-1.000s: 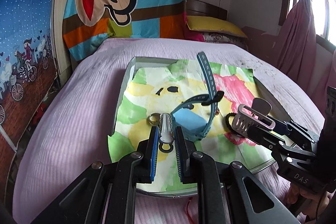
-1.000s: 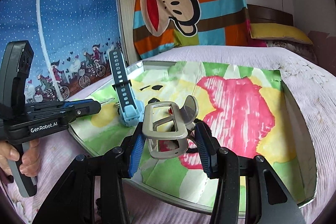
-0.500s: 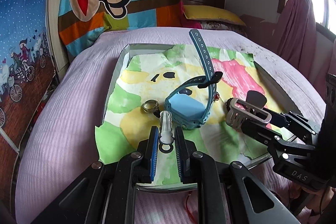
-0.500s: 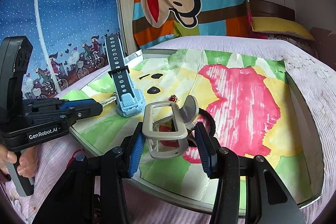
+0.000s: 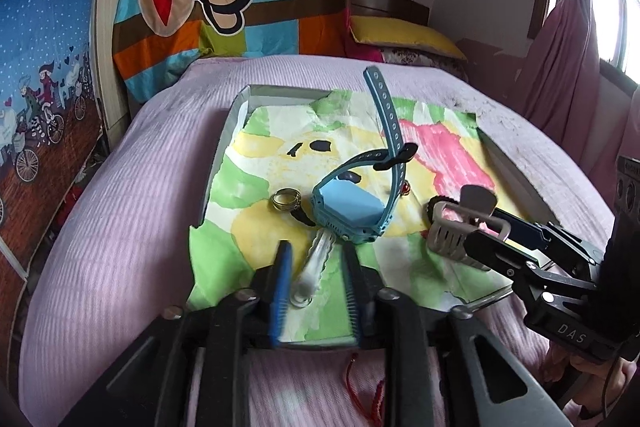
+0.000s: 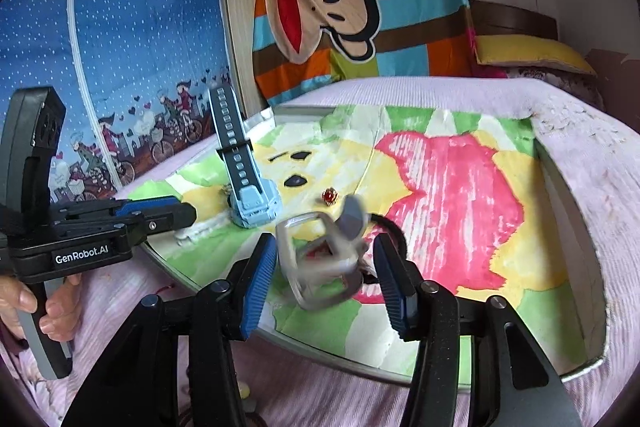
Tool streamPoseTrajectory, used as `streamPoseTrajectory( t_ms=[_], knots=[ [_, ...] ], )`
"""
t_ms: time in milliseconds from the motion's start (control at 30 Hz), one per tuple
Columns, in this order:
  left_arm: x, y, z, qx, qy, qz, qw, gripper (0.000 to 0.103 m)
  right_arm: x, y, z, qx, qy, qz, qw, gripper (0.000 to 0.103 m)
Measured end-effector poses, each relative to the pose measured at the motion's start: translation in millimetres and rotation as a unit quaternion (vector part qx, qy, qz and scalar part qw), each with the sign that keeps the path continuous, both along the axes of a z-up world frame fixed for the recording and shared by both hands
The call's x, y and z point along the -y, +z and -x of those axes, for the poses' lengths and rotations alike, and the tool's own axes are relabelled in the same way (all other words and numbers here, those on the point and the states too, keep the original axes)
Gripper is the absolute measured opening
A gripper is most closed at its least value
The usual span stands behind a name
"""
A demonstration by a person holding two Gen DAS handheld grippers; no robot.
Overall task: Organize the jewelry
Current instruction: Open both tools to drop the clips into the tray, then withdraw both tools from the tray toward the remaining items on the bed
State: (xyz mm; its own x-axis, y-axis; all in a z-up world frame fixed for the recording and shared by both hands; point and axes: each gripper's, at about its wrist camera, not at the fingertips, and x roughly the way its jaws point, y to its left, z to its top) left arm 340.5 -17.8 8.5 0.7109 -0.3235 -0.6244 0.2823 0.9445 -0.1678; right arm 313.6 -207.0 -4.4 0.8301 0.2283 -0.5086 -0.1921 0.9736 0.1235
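We see a tray (image 5: 516, 163) on the bed (image 5: 120, 195) with a colorful picture inside. Our left gripper (image 5: 316, 271) is spread wide, and a little white clip (image 5: 314, 267) lies loose between its jaws, blurry. Our right gripper (image 6: 326, 267) is spread too, and the gray hair claw (image 6: 320, 259) sits between its jaws, blurry, so we think both are just let go. A blue watch (image 5: 352, 203), a gold ring (image 5: 285, 199), a red stud (image 6: 330, 195) and a black hair tie (image 6: 394, 233) lie on the tray as well. Everything looks gathered there, but not yet sorted into neat spots. A red string (image 5: 360, 379) waits outside on the bed.
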Motion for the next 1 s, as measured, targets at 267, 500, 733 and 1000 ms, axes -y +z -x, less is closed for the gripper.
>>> streamPoseTrajectory(
  t_ms=[267,500,733,1000],
  knots=[
    [-12.3,17.6,28.6,0.053,0.022,0.034,0.9978,0.068,2.2,22.4,37.3,0.060,-0.011,-0.004,0.998,0.065],
    [-19.0,32.9,60.0,0.098,0.038,0.047,0.9934,0.092,5.2,42.4,79.3,0.113,-0.018,-0.015,0.993,0.087],
    [-24.8,43.7,95.3,0.147,0.066,0.044,0.9860,0.103,8.7,58.7,118.3,0.155,-0.021,-0.024,0.987,0.102],
    [-29.0,51.0,132.3,0.176,0.081,0.028,0.9806,0.103,8.0,67.3,156.6,0.178,-0.032,-0.021,0.983,0.102]
  ],
)
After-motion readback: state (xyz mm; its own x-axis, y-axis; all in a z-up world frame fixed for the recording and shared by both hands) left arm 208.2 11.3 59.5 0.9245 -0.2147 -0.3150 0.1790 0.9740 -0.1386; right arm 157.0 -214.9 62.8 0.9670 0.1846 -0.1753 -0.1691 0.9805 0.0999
